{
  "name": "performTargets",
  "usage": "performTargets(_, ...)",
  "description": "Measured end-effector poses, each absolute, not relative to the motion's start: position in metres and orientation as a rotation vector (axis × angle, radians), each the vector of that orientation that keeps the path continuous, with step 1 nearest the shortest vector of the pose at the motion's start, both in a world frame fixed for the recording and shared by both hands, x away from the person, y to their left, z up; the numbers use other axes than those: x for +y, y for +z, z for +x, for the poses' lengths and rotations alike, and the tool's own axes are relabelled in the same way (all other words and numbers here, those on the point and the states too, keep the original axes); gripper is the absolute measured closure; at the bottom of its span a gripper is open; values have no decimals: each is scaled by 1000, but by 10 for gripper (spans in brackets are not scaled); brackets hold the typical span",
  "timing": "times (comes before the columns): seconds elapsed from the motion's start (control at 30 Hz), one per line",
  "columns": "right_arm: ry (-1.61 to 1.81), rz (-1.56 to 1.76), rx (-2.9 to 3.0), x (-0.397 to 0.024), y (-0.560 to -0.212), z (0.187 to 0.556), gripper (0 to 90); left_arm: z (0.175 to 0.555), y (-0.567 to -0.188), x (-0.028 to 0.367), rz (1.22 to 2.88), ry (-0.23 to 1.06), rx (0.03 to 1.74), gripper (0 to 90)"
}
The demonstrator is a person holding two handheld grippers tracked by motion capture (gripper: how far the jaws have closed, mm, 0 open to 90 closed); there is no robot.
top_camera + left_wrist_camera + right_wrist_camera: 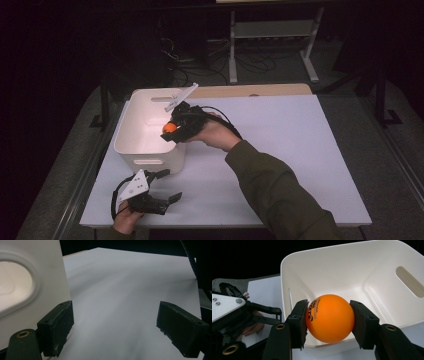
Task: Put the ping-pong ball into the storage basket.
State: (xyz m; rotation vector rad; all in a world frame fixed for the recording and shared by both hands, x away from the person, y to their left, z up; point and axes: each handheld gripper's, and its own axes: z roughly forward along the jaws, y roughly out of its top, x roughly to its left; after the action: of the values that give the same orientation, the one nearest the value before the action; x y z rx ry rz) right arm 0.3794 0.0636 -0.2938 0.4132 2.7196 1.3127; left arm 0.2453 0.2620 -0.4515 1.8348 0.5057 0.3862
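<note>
Orange ball [329, 318] gripped in right claw [329, 320] above white bin's [131, 145] near rim, release pending; left claw [115, 327] open, idle at the bench's [300, 150] near-left corner.

The orange ball [329, 318] was round, glossy and intact, with dark printed lettering on one side. It was held off any surface, clamped on both flanks, just above the near rim of the white bin [352, 270]. The bin stood upright, open-topped, with an oval handle slot in its wall
</note>
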Motion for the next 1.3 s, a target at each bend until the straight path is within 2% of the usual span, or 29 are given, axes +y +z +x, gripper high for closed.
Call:
performTargets(0.23, 1285, 419, 2741, 70, -301, 383, 490, 245, -452, 262, 1836, 388, 504, 140)
performTargets(0.33, 1285, 416, 2741, 71, -303, 384, 428, 245, -452, 262, 1837, 385, 506, 140)
performTargets(0.47, 1294, 437, 2725, 68, -301, 385, 394, 245, -452, 262, 1835, 387, 505, 140)
performTargets(1.03, 1321, 490, 2681, 32, -296, 382, 379, 245, -452, 262, 1836, 384, 508, 140)
performTargets(1.3, 1320, 519, 2670, 14, -301, 379, 324, 246, -452, 262, 1837, 383, 509, 140)
